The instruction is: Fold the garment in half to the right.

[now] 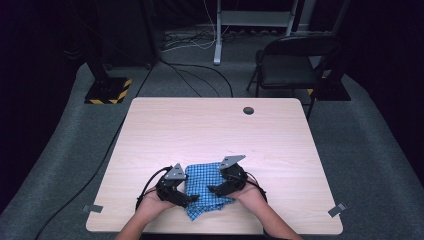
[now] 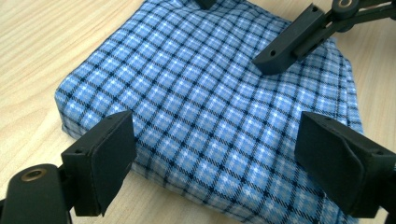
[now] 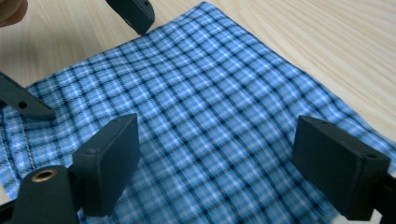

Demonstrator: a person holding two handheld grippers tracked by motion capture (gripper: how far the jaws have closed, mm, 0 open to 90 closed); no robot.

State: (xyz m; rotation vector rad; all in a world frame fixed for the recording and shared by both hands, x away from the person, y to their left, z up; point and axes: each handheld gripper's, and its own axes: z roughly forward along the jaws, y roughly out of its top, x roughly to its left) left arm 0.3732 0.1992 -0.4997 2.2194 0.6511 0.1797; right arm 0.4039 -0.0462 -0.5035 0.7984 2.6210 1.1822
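Two grippers, your left gripper [image 1: 187, 199] and right gripper [image 1: 214, 190], hover with jaws spread over the folded blue checked cloth [image 1: 207, 187] near the tabletop's [image 1: 210, 125] front edge. Pinch only the top layer and the fold may open. Its long axis runs front to back, slightly skewed.

Tabletop [image 1: 215, 125] beyond the folded checked cloth [image 1: 206, 189] lies bare and passable. Left gripper [image 1: 187, 200] and right gripper [image 1: 214, 190] (both wide-jawed) crowd over the cloth, obstructing each other. Cable hole [image 1: 248, 110] well apart.
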